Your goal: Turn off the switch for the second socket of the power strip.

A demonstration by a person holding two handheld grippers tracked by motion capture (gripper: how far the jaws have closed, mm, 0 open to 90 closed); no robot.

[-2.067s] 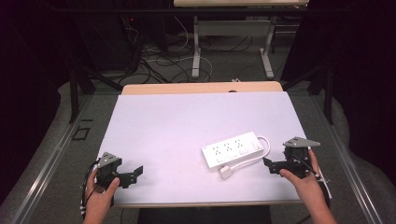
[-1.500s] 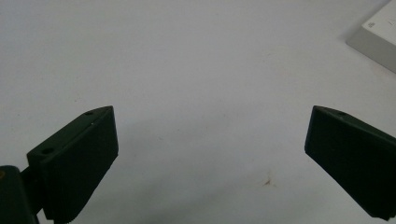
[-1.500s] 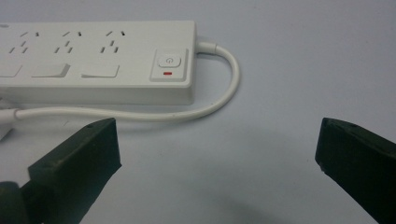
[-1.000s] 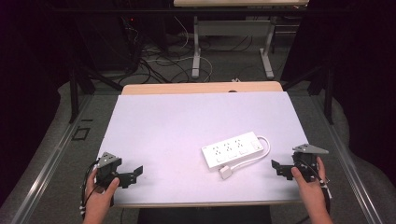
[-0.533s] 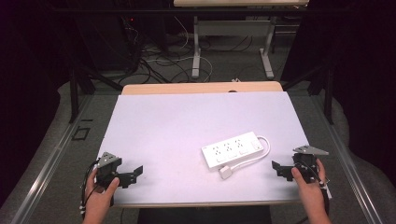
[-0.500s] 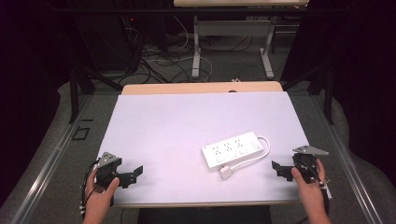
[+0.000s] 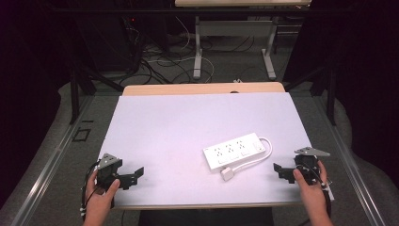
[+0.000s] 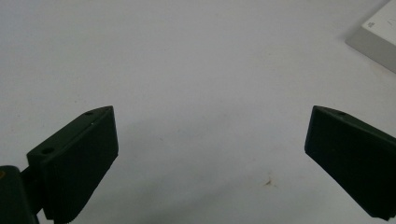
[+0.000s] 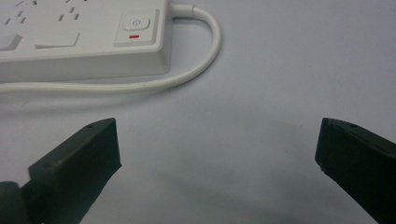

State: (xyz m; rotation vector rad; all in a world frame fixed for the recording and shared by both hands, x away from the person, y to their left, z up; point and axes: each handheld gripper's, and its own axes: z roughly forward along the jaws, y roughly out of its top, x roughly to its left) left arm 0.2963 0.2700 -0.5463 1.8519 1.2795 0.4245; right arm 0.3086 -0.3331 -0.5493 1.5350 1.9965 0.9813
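Observation:
A white power strip (image 7: 235,150) lies flat on the white table (image 7: 188,122), right of centre, its cord (image 7: 251,161) looping round the right end to a white plug (image 7: 227,174) in front. In the right gripper view the power strip (image 9: 79,42) shows its switch with a red mark, and the cord (image 9: 205,56) curves beside it. My right gripper (image 7: 278,169) rests near the front right corner, open and empty, a short way right of the plug. My left gripper (image 7: 137,173) sits at the front left, open and empty, far from the power strip (image 8: 376,39).
Behind the white table top a strip of wooden table edge (image 7: 202,88) shows. Beyond it, on the dark floor, lie tangled cables (image 7: 164,56) and the metal legs of another table (image 7: 197,52). Dark curtains close both sides.
My right gripper has drawn back to the right and toward the front edge, away from the power strip. The left gripper has stayed put.

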